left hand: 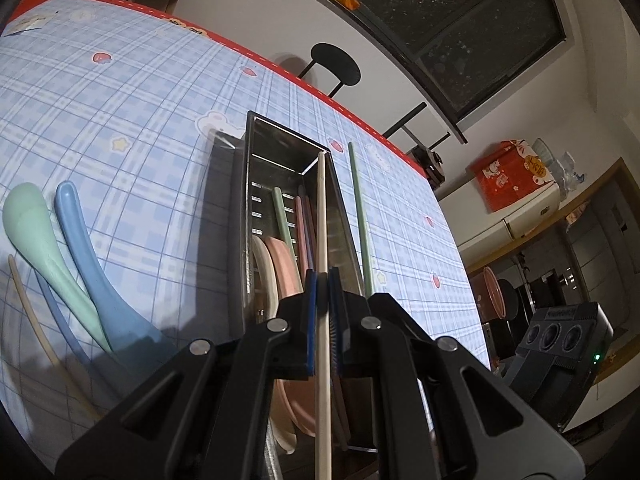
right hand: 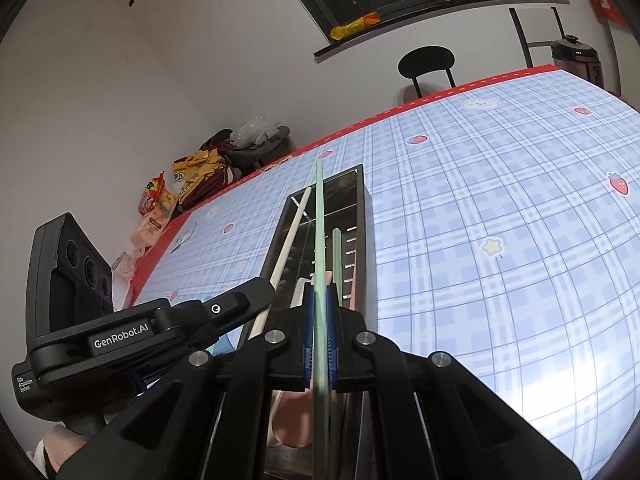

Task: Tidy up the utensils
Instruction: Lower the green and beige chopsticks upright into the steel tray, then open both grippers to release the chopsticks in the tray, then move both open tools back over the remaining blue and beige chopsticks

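My left gripper [left hand: 322,280] is shut on a cream chopstick [left hand: 322,220], whose tip rests over the far rim of a long metal utensil holder [left hand: 248,168]. The right gripper [right hand: 320,294] is shut on a light green chopstick [right hand: 319,220], which runs along the holder [right hand: 365,216] beside the cream chopstick [right hand: 286,240]. In the left wrist view this green chopstick [left hand: 360,216] lies just past the holder's right wall. Inside the holder are cream and pink spoons [left hand: 280,264] plus green and pink chopsticks. A green spoon [left hand: 36,240] and a blue spoon [left hand: 88,264] lie on the table to the left.
The table [left hand: 120,100] has a blue plaid cloth with a red border. A beige chopstick [left hand: 32,312] and a blue chopstick [left hand: 60,316] lie beside the spoons. A black chair [right hand: 426,60] stands behind the far edge, snack bags [right hand: 160,208] are off the left end, and a cooker [right hand: 574,54] is at the far right.
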